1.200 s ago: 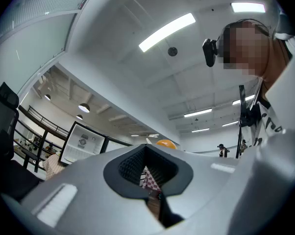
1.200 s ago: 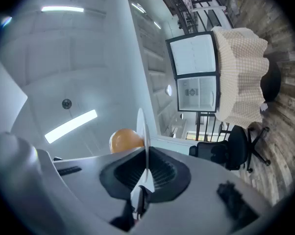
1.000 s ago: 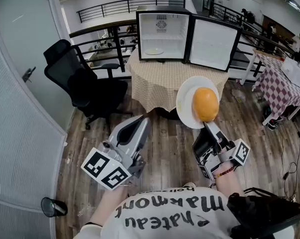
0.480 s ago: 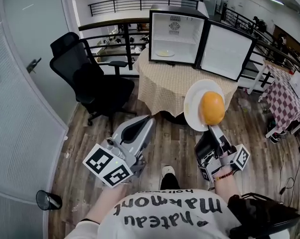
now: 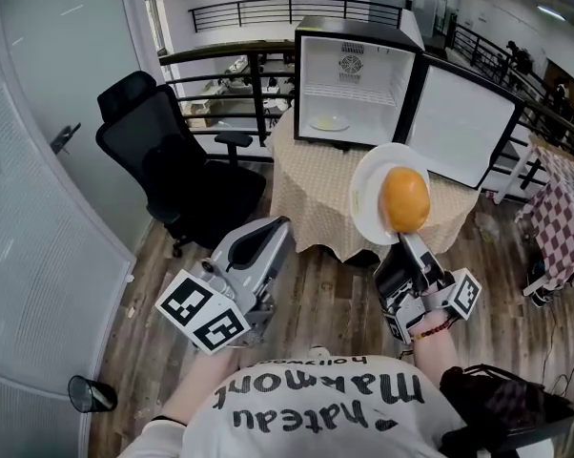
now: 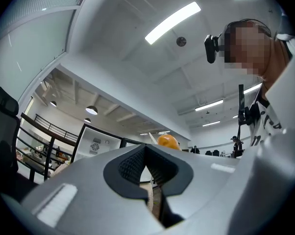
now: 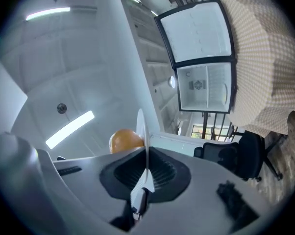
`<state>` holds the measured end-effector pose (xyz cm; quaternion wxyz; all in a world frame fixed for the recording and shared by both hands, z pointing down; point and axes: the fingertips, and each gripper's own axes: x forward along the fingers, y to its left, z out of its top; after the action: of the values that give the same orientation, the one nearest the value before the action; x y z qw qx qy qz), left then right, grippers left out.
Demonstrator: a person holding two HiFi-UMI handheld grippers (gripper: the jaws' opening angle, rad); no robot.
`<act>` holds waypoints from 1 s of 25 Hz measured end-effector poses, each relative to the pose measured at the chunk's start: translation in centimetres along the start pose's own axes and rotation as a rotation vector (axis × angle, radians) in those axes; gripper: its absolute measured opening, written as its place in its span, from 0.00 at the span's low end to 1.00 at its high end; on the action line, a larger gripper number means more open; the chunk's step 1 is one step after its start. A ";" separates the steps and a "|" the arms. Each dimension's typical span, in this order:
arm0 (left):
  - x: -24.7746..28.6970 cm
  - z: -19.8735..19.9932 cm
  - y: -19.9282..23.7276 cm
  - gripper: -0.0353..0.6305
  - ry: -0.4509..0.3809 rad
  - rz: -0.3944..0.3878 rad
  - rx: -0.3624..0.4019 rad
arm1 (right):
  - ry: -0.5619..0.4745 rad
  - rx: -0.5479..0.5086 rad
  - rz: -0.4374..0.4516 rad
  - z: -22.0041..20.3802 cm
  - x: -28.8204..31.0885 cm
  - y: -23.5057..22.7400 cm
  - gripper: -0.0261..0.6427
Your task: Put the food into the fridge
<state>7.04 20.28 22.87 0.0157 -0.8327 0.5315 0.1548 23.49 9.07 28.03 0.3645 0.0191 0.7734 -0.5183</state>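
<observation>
A small black fridge (image 5: 354, 74) stands open on a table with a checked cloth (image 5: 316, 194), its door (image 5: 463, 122) swung to the right. A white plate (image 5: 329, 122) lies on the fridge floor. My right gripper (image 5: 401, 241) is shut on the rim of another white plate (image 5: 366, 198), held tilted before the table with a round orange food (image 5: 405, 198) on it. In the right gripper view the plate's edge (image 7: 141, 131) runs between the pads, with the food (image 7: 124, 140) to its left. My left gripper (image 5: 271, 239) is shut and empty, left of the plate.
A black office chair (image 5: 173, 160) stands left of the table, with a glass wall farther left. Black railings (image 5: 230, 74) run behind the table. A second table with a red checked cloth (image 5: 559, 227) is at the right. A black bag (image 5: 502, 408) lies by my right side.
The fridge and table have drawn nearer and shifted right in the head view. Both grippers keep their places before me, the plate still held.
</observation>
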 end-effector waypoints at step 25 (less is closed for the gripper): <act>14.8 -3.6 12.9 0.06 -0.025 0.070 -0.047 | 0.144 0.045 -0.055 12.0 10.8 -13.5 0.08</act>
<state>2.19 0.96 24.04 -0.0025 -0.8117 0.5563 0.1780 16.57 -10.68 29.99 0.2931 0.0432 0.7860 -0.5427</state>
